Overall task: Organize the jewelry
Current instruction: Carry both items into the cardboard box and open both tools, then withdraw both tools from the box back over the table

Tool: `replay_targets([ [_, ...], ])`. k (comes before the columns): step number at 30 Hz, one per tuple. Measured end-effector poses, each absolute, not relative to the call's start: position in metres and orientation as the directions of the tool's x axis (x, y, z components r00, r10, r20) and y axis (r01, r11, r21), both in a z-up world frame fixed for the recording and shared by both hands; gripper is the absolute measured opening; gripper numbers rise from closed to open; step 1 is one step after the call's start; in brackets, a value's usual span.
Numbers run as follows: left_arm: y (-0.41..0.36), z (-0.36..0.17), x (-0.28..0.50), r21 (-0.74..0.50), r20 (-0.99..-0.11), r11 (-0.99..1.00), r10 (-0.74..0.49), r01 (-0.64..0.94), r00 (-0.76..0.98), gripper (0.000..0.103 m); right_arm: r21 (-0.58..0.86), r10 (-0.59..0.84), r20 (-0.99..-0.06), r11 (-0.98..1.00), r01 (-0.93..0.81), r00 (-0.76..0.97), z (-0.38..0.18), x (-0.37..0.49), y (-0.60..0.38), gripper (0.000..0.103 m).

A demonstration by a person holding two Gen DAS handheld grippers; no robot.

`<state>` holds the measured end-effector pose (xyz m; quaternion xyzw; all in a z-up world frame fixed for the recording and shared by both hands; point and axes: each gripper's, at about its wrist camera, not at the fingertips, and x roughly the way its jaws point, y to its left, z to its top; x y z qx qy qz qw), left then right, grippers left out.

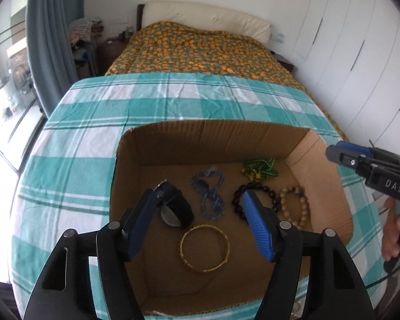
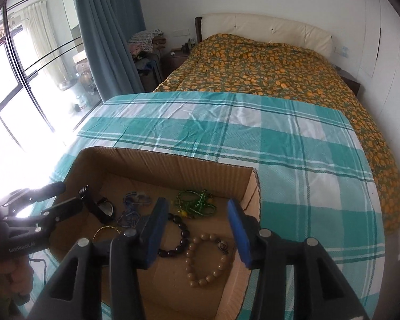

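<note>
An open cardboard box (image 1: 216, 138) stands on the teal checked cloth. On its floor lie a black watch (image 1: 173, 208), a blue bead necklace (image 1: 209, 194), a green bead string (image 1: 258, 169), a dark bead bracelet (image 1: 238, 194), a tan bead bracelet (image 1: 296, 202) and a gold bangle (image 1: 204, 248). My left gripper (image 1: 200, 196) hovers open over the box's left half, nothing between its blue pads. My right gripper (image 2: 197, 204) hovers open over the right half, above the tan bracelet (image 2: 208, 261) and dark bracelet (image 2: 181, 237), gripping nothing.
The cloth (image 2: 293, 144) covers the foot of a bed with an orange-patterned quilt (image 2: 266, 64). White wardrobe doors (image 1: 346, 40) run along the right, a blue curtain (image 2: 106, 40) and a window along the left. A hand (image 1: 397, 229) holds the right gripper's handle.
</note>
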<state>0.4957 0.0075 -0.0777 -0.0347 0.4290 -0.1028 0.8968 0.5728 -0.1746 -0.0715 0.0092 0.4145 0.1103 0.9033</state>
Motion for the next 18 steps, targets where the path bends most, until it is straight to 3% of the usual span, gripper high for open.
replay_targets([
  [2, 0.011, -0.076, 0.476, -0.148, -0.757, 0.975, -0.220, 0.166, 0.616, 0.072, 0.118, 0.222, -0.724, 0.973, -0.200, 0.653, -0.067, 0.552, -0.181, 0.047],
  [6, 0.019, -0.069, 0.416, -0.103, -0.739, 0.974, -0.210, 0.201, 0.640, 0.083, 0.093, 0.232, -0.690, 0.968, -0.233, 0.686, -0.060, 0.491, -0.187, 0.060],
  [10, 0.029, -0.069, 0.346, -0.032, -0.726, 0.976, -0.172, 0.217, 0.666, 0.091, 0.023, 0.204, -0.662, 0.967, -0.253, 0.721, -0.067, 0.410, -0.190, 0.064],
  [14, 0.041, -0.084, 0.283, 0.005, -0.725, 0.984, -0.120, 0.180, 0.678, 0.093, -0.025, 0.151, -0.665, 0.974, -0.224, 0.732, -0.098, 0.333, -0.196, 0.066],
  [18, 0.049, -0.109, 0.243, -0.058, -0.740, 0.992, -0.118, 0.112, 0.662, 0.093, -0.040, 0.110, -0.673, 0.982, -0.184, 0.731, -0.136, 0.275, -0.197, 0.066],
])
